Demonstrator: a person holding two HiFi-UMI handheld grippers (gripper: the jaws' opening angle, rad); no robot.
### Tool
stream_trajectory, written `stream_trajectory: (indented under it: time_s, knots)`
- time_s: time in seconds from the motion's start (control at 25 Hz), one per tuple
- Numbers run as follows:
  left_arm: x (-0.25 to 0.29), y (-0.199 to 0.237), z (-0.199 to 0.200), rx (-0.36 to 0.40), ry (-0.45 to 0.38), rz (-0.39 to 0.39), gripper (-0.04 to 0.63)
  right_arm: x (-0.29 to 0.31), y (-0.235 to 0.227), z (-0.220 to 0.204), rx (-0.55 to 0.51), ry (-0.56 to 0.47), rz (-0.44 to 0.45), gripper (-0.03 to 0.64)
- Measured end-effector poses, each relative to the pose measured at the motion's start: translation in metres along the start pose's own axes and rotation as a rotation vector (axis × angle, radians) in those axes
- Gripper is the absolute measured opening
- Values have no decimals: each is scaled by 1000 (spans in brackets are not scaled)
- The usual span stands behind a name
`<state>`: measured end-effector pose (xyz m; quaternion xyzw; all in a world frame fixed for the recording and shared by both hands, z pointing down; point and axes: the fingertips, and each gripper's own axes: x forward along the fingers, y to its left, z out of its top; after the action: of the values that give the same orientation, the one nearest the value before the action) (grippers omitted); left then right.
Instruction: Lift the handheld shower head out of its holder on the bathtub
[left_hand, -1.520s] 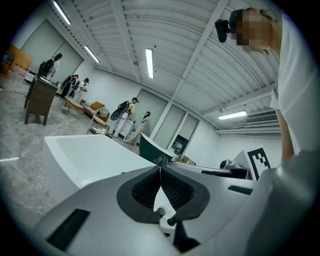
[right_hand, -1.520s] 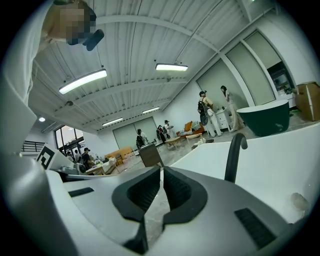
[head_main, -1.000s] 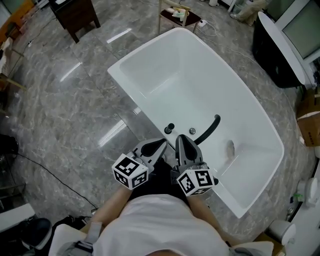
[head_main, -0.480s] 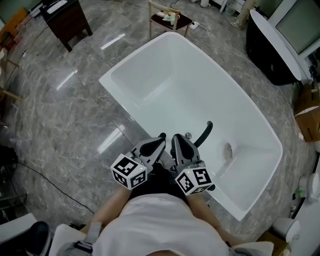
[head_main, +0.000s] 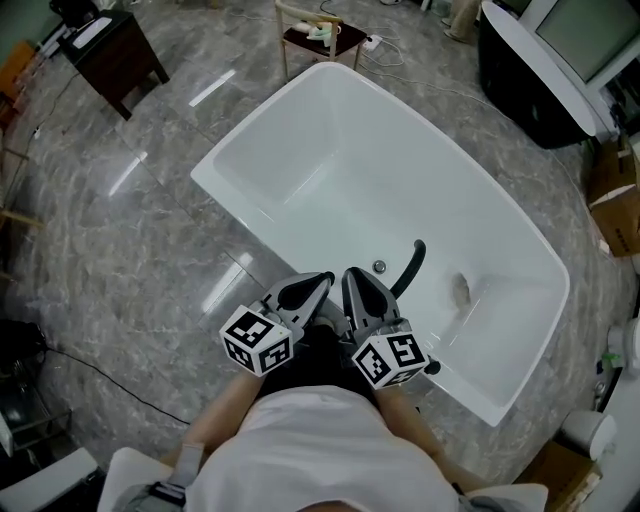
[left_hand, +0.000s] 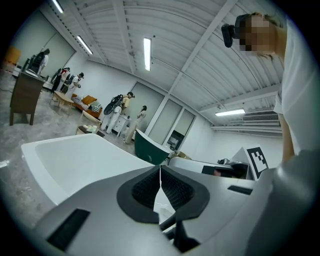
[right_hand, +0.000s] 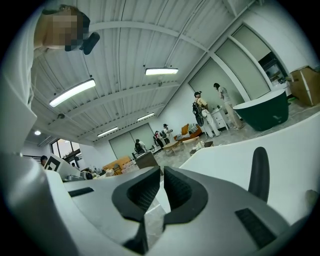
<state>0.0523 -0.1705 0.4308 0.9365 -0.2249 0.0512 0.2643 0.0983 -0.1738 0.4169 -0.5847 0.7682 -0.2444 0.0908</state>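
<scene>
The black handheld shower head (head_main: 410, 266) stands upright in its holder on the near rim of the white bathtub (head_main: 300, 110), beside a small chrome knob (head_main: 379, 266). It rises as a dark bar (right_hand: 259, 172) right of the jaws in the right gripper view. My left gripper (head_main: 324, 281) and right gripper (head_main: 353, 276) hover side by side just short of the rim, left of the shower head and apart from it. Both are shut with nothing between the pads, as the left gripper (left_hand: 160, 170) and right gripper (right_hand: 162, 173) show in their own views.
A dark tub (head_main: 530, 80) stands at the upper right, with a cardboard box (head_main: 615, 195) below it. A small wooden stool (head_main: 318, 32) with items stands beyond the white tub and a dark cabinet (head_main: 100, 50) at the upper left. Several people (left_hand: 120, 112) stand far off.
Both grippers have crept a little closer to the tub's rim, and a dark knob seen earlier is now hidden behind them. Both stay shut.
</scene>
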Motion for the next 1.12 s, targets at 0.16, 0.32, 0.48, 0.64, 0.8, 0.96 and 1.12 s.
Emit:
stream_trajectory:
  time_s: [0.16,0.32,0.48,0.64,0.8,0.96,1.12]
  knots:
    - [1,5,15,20,16,-47,12,4,2,9,0,-19,-64,20]
    - [6,15,22,31,41,-85,12,4,9,15,-25,-38,-106,21]
    - [10,12,22,32,49,-134,12,-1,10,14,-20,-50,-139,84]
    - [9,19,20,19,52,-138,12,2,12,2,-17,-19,-157,169]
    - [2,36,12,-6,58,-118,12,8,13,-11,-67,6,-193,169]
    - [1,53,3,-11,83,-107,12,18,9,-24,-94,40,-220,169]
    - [5,60,-13,-14,118,-116,12,19,-4,-48,-89,89,-260,169]
